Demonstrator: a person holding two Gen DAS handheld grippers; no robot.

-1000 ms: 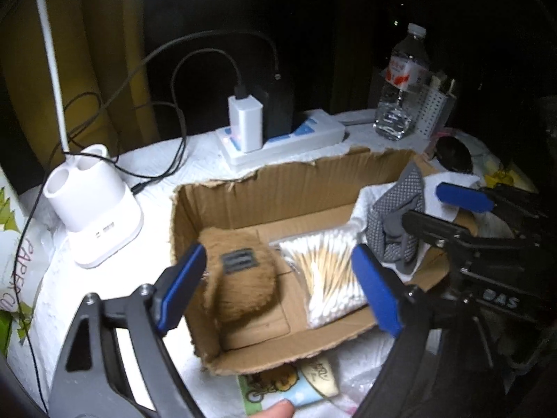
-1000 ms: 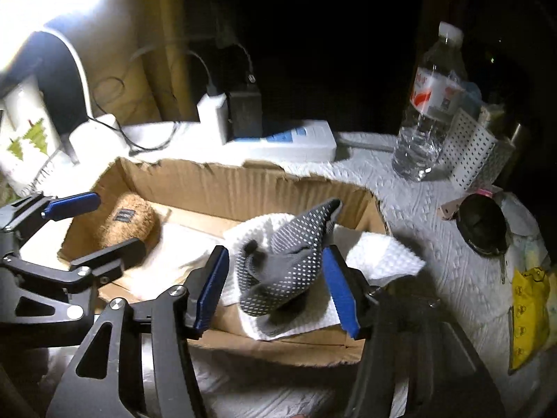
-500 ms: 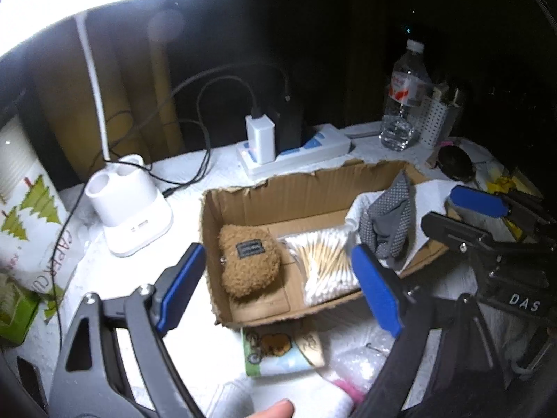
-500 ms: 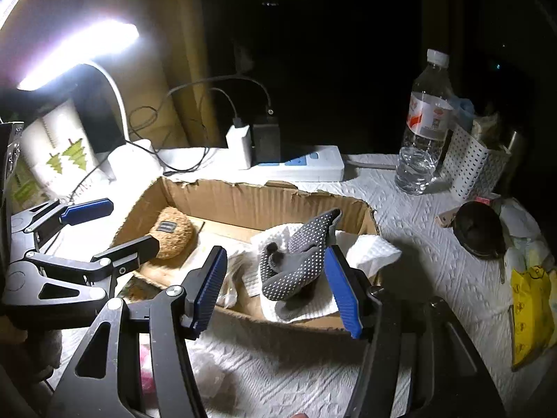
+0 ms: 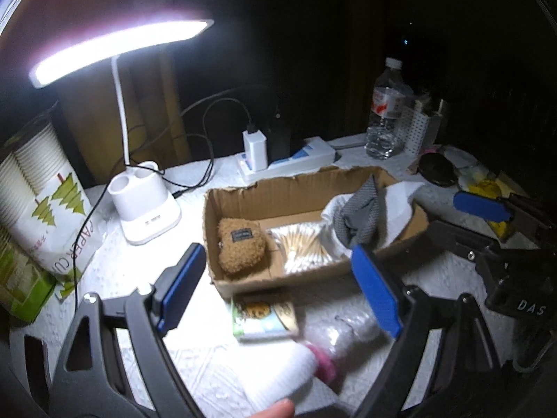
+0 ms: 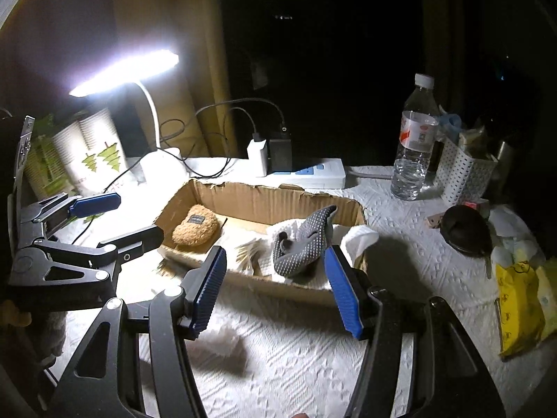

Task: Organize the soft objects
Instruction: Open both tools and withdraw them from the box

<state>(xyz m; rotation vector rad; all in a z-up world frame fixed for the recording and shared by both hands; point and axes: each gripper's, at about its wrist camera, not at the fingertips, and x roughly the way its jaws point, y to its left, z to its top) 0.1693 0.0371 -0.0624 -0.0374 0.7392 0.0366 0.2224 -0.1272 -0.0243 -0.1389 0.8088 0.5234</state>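
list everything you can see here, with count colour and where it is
cardboard box: 1, brown, table centre
plush pouch: 1, brown, box left end
cotton swabs: 1 bag, box middle
dotted glove: 1, grey, on white towel, box right end
desk lamp: 1, white, lit, left of box
power strip: 1, white, behind box
water bottle: 1, clear, back right
paper cup pack: 1, far left
left claw: open, empty
right claw: open, empty
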